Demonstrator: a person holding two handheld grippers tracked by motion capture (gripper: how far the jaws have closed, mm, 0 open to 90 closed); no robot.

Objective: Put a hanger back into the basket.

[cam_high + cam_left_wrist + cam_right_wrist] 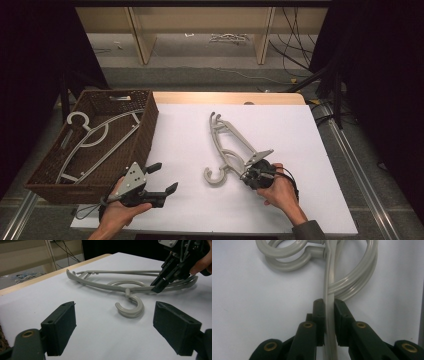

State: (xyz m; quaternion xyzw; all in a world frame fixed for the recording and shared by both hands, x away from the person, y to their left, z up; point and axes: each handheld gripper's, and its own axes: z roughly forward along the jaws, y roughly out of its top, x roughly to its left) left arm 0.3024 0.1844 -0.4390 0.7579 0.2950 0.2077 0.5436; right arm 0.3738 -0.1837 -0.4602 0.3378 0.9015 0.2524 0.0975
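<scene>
While my right gripper [329,322] pinches the grey hanger [231,145] at its near arm, its long axis runs away ahead of the jaws (hook to the left); my left gripper [113,327], spread, waits farther off

Hanger [231,145] on counter: pale grey plastic, plain. Counter [200,130] top: white, unpatterned, with a light wood strip at the far edge. Basket [145,132]: dark brown woven wicker; second hanger [95,142] inside, light grey. Left tool [161,179] and right tool [328,315]: black, brass-coloured rivets; grey plate on the left.
</scene>
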